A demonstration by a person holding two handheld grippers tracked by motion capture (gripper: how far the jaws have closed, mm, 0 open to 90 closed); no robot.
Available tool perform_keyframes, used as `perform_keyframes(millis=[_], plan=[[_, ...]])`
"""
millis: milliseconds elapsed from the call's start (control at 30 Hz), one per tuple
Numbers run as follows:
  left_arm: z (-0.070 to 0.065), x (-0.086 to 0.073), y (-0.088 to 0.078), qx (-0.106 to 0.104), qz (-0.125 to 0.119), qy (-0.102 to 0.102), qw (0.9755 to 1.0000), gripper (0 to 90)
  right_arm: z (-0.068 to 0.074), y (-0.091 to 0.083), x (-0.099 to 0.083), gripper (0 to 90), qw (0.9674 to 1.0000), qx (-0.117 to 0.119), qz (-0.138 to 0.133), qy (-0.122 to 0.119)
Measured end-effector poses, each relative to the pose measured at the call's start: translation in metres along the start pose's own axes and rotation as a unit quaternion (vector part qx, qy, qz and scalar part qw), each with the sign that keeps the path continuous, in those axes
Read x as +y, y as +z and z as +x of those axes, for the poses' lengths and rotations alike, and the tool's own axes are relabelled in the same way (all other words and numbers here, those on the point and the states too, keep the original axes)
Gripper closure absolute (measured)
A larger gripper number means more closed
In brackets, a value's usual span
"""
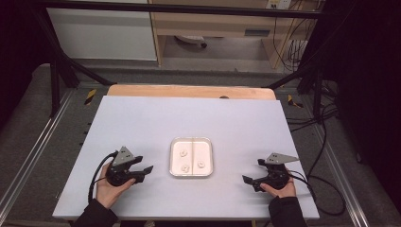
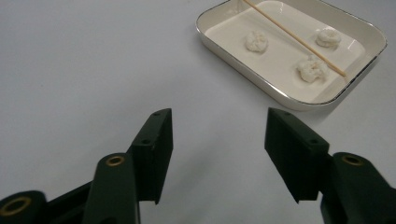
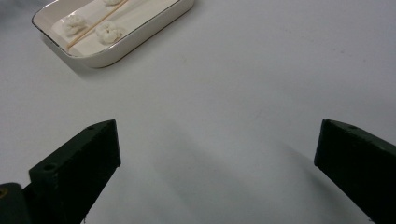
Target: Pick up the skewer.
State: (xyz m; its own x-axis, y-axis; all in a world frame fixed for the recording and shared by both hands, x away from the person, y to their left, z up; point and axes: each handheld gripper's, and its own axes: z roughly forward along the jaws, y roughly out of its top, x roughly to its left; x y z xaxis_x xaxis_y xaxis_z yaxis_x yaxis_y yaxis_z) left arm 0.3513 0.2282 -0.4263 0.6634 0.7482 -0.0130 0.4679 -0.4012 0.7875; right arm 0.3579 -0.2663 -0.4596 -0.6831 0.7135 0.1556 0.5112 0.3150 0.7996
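Pale lilac-white sheeting covers the table [image 1: 142,123], with a strip of bare wood seen along its far edge and grey carpet beyond. Near the middle of the table, a shallow white tray [image 1: 191,173] with rounded corners is set down. Three small white lumpy pieces [image 1: 182,152] are seen in the tray, spread apart, and a thin wooden stick [image 2: 294,37] is laid across it, running from the near rim to the far one. Two of the pieces are placed left of the stick and one to its right.

To the left of the tray, and clear of it, the left gripper [image 1: 144,171] is held in a hand [image 1: 108,191] near the front edge; its jaws are parted about halfway, with nothing between them. To the right, the right gripper [image 1: 249,180] is held in the other hand [image 1: 281,190], its jaws spread wide over bare table, nothing gripped. Both grippers are pointed inward toward the tray.
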Motion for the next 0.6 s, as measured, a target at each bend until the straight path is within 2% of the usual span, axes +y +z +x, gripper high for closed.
perform_keyframes(millis=[300,600], plan=[[-0.013,0.017,0.009,-0.012,-0.002,0.004,0.9999,62.1,0.000,0.000,0.000,1.0,1.0000,0.000,0.001,0.000],[-0.034,0.035,0.027,-0.032,0.003,0.012,0.9994,78.1,0.000,0.000,0.000,1.0,1.0000,-0.002,0.002,-0.001]])
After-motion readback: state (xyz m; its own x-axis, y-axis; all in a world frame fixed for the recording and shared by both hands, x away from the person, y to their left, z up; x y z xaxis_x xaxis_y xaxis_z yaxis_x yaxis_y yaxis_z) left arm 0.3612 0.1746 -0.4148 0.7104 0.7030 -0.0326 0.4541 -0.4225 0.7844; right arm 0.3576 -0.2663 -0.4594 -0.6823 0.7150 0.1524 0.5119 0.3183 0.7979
